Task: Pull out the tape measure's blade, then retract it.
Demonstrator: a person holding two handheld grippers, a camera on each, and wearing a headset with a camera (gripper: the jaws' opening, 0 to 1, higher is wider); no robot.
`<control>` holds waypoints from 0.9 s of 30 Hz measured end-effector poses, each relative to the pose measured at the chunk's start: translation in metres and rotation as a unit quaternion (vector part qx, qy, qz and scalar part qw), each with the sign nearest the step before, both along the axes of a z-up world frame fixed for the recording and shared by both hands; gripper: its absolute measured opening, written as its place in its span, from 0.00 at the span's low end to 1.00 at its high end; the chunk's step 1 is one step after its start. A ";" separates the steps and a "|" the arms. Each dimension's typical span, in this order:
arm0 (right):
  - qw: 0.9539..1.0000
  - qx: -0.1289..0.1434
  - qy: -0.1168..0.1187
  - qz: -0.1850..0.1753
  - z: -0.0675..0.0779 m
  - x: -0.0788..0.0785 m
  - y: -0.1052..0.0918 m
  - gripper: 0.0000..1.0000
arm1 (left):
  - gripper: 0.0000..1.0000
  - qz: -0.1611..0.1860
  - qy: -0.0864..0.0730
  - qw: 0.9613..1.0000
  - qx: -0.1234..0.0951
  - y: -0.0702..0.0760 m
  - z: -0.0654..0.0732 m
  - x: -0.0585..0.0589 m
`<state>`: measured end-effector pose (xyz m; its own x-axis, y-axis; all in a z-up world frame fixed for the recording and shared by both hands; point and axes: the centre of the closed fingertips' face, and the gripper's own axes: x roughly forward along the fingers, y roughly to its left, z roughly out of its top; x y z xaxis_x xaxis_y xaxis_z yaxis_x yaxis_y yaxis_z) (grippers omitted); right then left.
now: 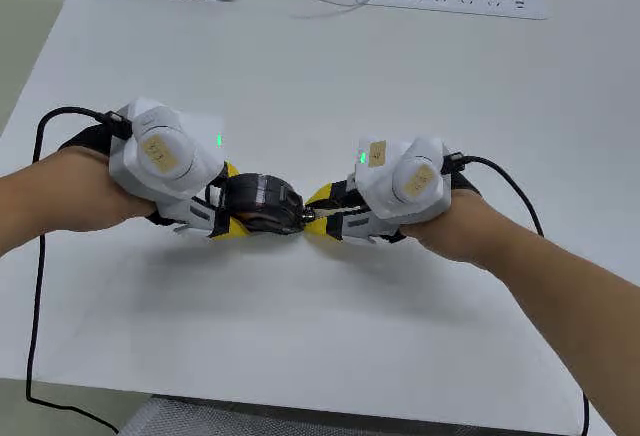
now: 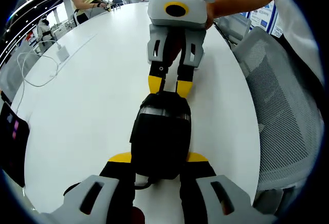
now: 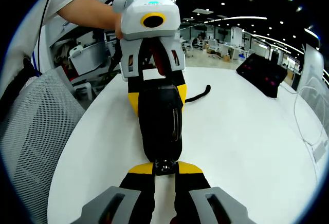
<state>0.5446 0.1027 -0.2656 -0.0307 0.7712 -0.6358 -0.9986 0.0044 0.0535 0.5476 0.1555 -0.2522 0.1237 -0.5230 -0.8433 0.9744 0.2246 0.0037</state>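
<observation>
The black tape measure (image 1: 262, 203) is hanging out low over the white table (image 1: 300, 86), right between both grippers, can't tell if it's actually touching down. The left gripper (image 2: 159, 158) is squeezing the case from both sides. The right gripper (image 3: 165, 169) is pinching the end hook (image 3: 165, 165) at the case's mouth, with barely any blade showing.

The left gripper's (image 2: 159, 158) yellow-tipped jaws at 6 o'clock are clamping the black, rounded plastic tape measure (image 2: 160, 131) on the white table (image 2: 87, 95). The grey right gripper (image 2: 169, 87) is pinching its far end toward 12 o'clock.
</observation>
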 end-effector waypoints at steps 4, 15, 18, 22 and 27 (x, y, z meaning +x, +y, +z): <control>1.000 0.005 0.004 -0.012 0.000 0.000 0.000 0.09 | 0.28 -0.002 0.000 1.000 0.000 0.000 0.000 0.000; 1.000 -0.003 -0.007 -0.002 0.000 -0.002 -0.002 0.08 | 0.28 -0.011 0.003 1.000 0.005 0.000 0.000 0.000; 1.000 -0.004 -0.009 -0.003 0.000 -0.002 -0.003 0.08 | 0.28 -0.011 0.003 1.000 0.008 0.000 0.000 0.000; 1.000 -0.001 -0.007 -0.007 0.000 -0.002 -0.003 0.08 | 0.28 -0.013 -0.001 1.000 0.009 0.000 0.000 -0.001; 1.000 0.000 -0.008 -0.008 0.000 -0.002 -0.003 0.08 | 0.28 -0.012 0.001 1.000 0.009 0.001 0.000 -0.001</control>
